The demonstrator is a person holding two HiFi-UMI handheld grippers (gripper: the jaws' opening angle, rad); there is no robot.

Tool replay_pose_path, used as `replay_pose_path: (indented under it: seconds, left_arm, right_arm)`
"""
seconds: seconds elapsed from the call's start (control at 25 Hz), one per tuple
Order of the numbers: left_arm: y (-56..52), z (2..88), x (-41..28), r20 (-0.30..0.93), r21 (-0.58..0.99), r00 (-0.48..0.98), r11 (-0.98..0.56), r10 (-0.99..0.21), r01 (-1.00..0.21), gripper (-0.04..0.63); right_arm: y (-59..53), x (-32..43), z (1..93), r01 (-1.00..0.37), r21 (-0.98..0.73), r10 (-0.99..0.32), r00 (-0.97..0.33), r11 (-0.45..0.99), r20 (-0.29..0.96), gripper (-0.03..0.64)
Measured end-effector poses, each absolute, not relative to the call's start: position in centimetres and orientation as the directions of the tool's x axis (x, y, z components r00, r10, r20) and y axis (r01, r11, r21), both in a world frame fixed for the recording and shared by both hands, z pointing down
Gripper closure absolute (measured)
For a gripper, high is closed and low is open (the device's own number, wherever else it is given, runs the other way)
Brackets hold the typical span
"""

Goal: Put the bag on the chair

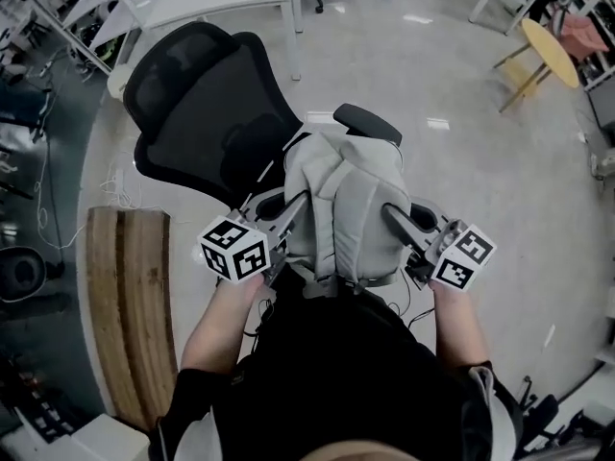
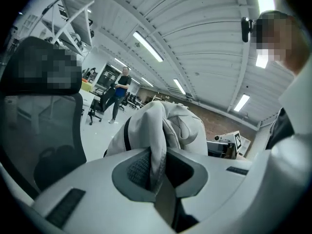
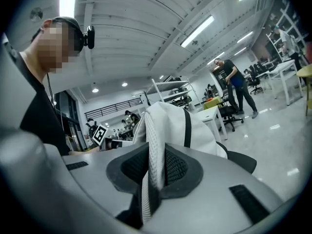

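Looking down from my head, I am holding my left gripper (image 1: 281,209) and my right gripper (image 1: 396,217) out in front of me, and the grey bag (image 1: 351,195) is hanging between the two, each set of jaws biting into one side of it. The black mesh chair (image 1: 207,104) is standing just beyond my jaws, with its backrest off to the left past the left gripper and one armrest (image 1: 367,121) showing just past the top of the bag. The bag is covering the seat, so I cannot tell whether it is touching it. A wooden bench (image 1: 130,305) is lying on the floor outside my left gripper. In the left gripper view, my jaws are nearly together and are pinching a fold of the bag's grey fabric (image 2: 157,152) between the dark pads, while the rest of the bag is bulging up just ahead of them and the chair's backrest is rising to their left. In the right gripper view, my jaws are likewise nearly together and are clamping a pale mesh strap (image 3: 155,165) of the bag, with the bag's body standing up just beyond the pads and a black band running down it.
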State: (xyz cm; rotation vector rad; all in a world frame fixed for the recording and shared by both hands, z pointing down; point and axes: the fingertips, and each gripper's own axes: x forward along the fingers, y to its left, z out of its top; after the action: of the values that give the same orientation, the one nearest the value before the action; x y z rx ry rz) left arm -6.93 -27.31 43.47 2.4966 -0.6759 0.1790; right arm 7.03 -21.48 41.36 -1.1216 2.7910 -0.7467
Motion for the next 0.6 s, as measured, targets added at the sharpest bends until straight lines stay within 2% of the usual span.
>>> replay_pose_path:
  seconds: [0.2,0.36,0.6]
  left_arm:
    - [-31.2,45.1,-8.9,0.286,0.477,0.897,-0.762,-0.337,-0.438,0.535]
    - [-35.4,46.7,-9.4,0.315,0.456,0.896,-0.778,-0.312,-0.431,0.535]
    - [-41.5,48.2,-11.1,0.338,0.423,0.886,-0.79,-0.317,-0.444,0.535]
  right_arm:
    - [-23.8,4.5,43.3,-0.691,-0.491,-0.712,-0.677,0.531,0.183,0.549]
    - [-27.6,4.3,45.9,-0.723,-0.505,-0.731,-0.641,0.471,0.236,0.549]
    - [-32.7,2.4,48.4,-0.718,-0.556,-0.759,-0.613,0.419,0.22,0.549]
